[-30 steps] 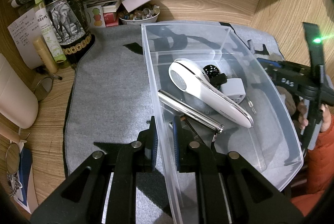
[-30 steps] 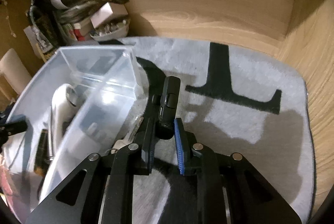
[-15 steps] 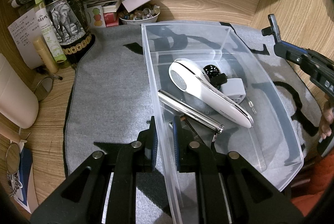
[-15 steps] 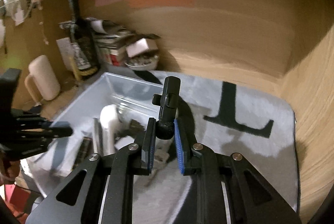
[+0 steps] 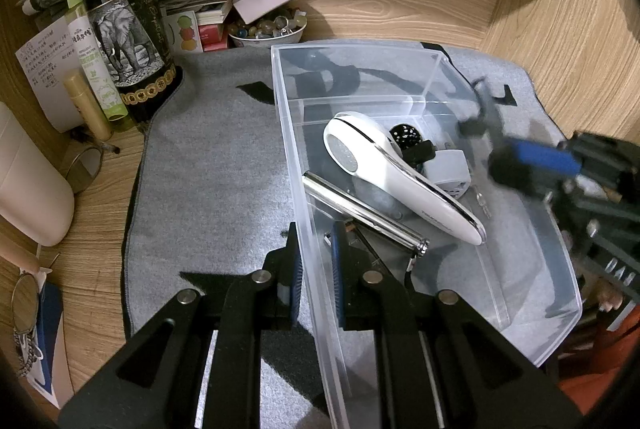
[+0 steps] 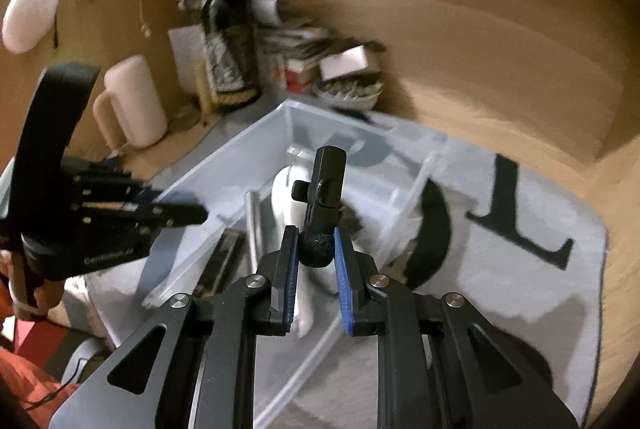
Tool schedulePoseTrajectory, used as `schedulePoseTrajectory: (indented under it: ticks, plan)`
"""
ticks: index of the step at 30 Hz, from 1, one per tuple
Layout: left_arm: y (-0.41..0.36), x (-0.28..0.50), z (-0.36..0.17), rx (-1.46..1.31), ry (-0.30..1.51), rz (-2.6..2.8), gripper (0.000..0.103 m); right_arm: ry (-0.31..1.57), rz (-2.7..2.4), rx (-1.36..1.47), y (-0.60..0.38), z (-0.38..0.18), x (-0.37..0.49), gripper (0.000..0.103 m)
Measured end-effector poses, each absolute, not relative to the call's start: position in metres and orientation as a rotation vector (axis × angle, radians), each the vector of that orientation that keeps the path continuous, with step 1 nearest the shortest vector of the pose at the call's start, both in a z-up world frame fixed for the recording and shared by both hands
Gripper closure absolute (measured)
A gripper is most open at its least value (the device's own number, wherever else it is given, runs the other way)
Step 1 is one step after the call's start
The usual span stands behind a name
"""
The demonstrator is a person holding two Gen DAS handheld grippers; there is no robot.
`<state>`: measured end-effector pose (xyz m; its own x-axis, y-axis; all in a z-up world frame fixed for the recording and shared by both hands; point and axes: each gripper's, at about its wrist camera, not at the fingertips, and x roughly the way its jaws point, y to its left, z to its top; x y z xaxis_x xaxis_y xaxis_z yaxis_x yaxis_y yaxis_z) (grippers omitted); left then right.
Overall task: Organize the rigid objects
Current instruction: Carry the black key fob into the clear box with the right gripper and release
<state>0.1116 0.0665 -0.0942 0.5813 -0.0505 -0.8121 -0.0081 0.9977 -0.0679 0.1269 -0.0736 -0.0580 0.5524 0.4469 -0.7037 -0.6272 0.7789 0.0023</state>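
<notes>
A clear plastic bin [image 5: 560, 265] [image 6: 224, 165] sits on a grey mat. Inside lie a white handheld device [image 5: 384, 165] [image 6: 286, 189], a silver cylinder [image 5: 360, 209] [image 6: 253, 229], a small white adapter [image 5: 446, 171] and a black perforated disc [image 5: 404, 133]. My left gripper [image 5: 314, 257] is shut on the bin's left wall, one pad on each side. My right gripper [image 6: 315, 249] is shut on a small black clip-on microphone [image 6: 324, 189] with a foam end and holds it above the bin. It shows blurred at the bin's right side [image 5: 520, 157] in the left wrist view.
A dark wine bottle [image 5: 124, 29] [image 6: 230, 41], a green spray bottle [image 5: 94, 57], a bowl of beads [image 5: 268, 29], stacked papers and boxes crowd the back left corner. A cream jug [image 6: 134, 101] stands at the left. Wooden walls close in behind and to the right.
My right gripper lifted the black microphone off the mat and carried it leftward over the bin. The left gripper kept its hold on the bin wall without moving.
</notes>
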Motion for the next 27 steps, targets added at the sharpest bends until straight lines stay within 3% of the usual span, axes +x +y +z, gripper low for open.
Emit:
schedulePoseTrajectory:
  ticks: [7, 13, 27]
  plan:
    - [0.066, 0.112, -0.094, -0.066, 0.950, -0.025, 0.092, 0.840, 0.692, -0.280, -0.062, -0.075, 0.126, 0.086]
    - [0.066, 0.112, -0.094, -0.066, 0.950, -0.025, 0.092, 0.811, 0.678, -0.263, -0.070, -0.066, 0.124, 0.070]
    - [0.065, 0.112, -0.094, -0.065, 0.951, -0.024, 0.092, 0.752, 0.525, -0.199, -0.128, -0.043, 0.128, 0.070]
